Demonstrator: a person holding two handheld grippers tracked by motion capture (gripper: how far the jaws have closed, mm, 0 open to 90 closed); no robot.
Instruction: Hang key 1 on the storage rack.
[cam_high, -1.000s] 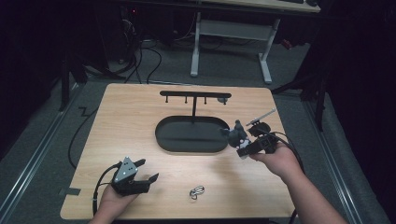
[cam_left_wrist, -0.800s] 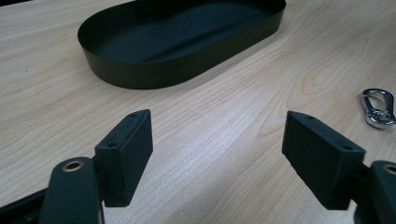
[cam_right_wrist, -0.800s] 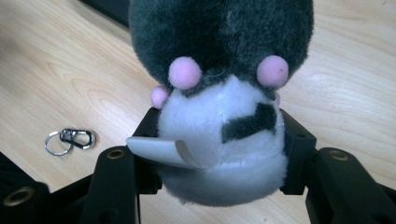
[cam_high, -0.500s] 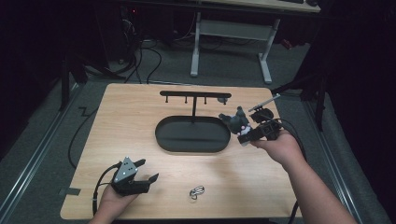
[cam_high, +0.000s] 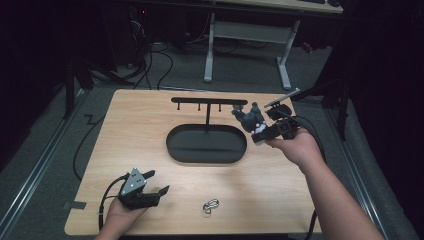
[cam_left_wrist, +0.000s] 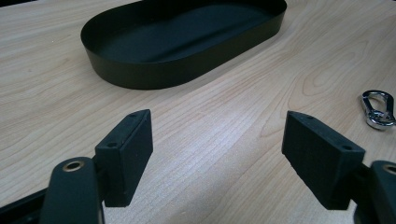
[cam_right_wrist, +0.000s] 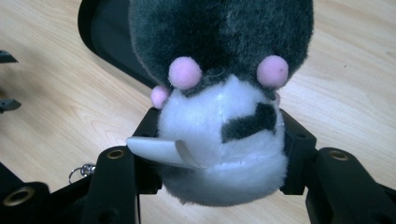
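The grey-and-white plush toy (cam_right_wrist: 219, 116) sits squeezed in the right tool (cam_high: 257, 127), now lifted higher and farther back, beside the rack's (cam_high: 209, 101) right end above the black oval tray (cam_high: 206, 145). The left tool (cam_high: 150, 192) stays gaping, empty, near the carabiner (cam_high: 210, 205) on the bench (cam_high: 280, 190)

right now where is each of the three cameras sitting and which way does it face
High view: above the person's side, looking forward and down on the table; both forearms show.
Left gripper view: on the left gripper, low over the wood, facing the black oval tray and metal clip; its open jaws show.
Right gripper view: on the right gripper, jaws clamping a plush toy.
Tray and clip appear in all three.
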